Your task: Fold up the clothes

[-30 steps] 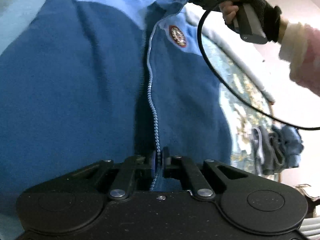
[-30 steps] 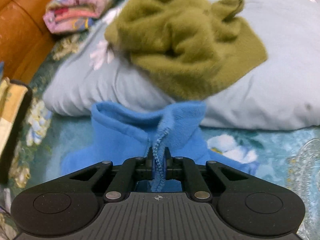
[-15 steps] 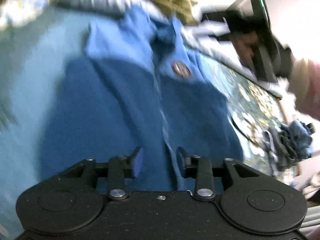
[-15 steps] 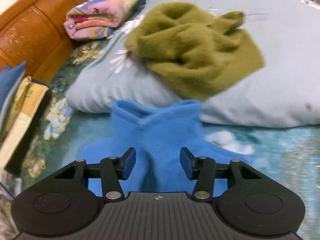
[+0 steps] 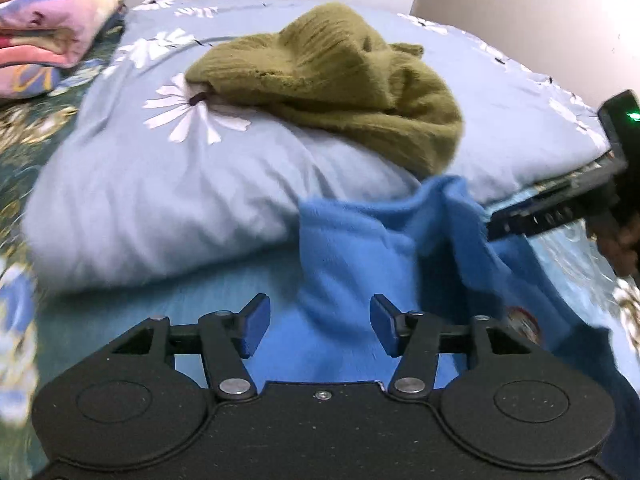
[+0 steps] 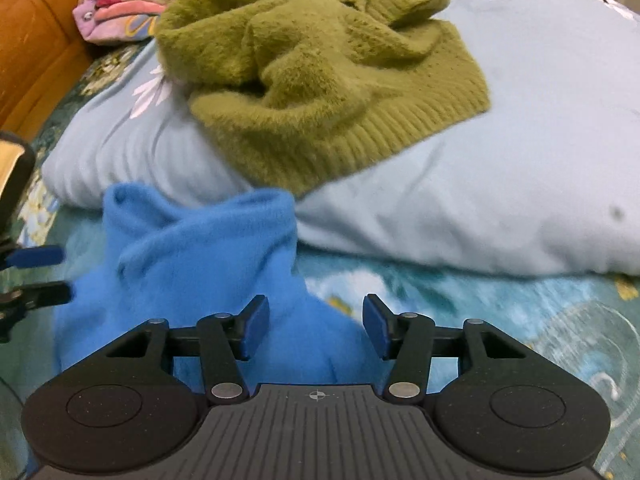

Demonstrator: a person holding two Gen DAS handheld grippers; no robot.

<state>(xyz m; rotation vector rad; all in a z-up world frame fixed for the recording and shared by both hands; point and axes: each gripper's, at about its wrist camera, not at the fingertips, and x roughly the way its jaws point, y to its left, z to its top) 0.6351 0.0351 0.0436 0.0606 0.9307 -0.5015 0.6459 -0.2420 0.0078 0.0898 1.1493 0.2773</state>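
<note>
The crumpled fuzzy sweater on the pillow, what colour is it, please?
Olive green sweater, shown best in the right wrist view.

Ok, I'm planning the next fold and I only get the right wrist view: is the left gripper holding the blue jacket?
Observer: No. The left gripper has its jaws open and empty, above the blue jacket just below the collar.
Operator: Which side of the jacket faces up?
Observer: The front, it seems: a round badge shows on the chest, to the right of the collar.
Operator: Is the jacket one colour throughout?
Observer: No. A darker blue panel begins beside and below the badge.
</note>
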